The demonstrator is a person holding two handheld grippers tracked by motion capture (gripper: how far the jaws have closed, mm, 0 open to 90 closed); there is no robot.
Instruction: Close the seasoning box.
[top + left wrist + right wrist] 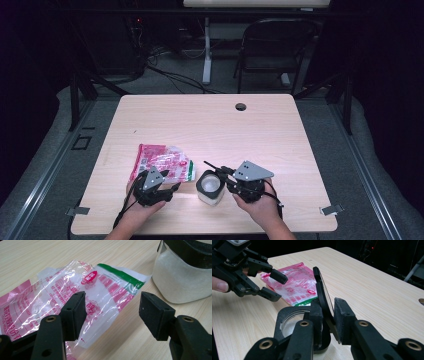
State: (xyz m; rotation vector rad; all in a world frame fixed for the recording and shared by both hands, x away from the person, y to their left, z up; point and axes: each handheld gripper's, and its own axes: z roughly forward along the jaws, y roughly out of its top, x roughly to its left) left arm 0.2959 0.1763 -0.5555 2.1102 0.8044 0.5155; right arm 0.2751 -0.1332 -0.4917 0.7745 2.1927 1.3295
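A pink and clear plastic bag lies flat on the wooden table, left of centre. Beside it on the right stands a small jar of white contents with a black rim. Its black flip lid stands upright. My right gripper is shut on that lid, a pad against each face. My left gripper hovers open over the bag's near corner, with nothing gripped.
A round cable hole sits near the table's far edge. Behind the table are a folding chair, a white post and floor cables. Metal clips mark the front edge.
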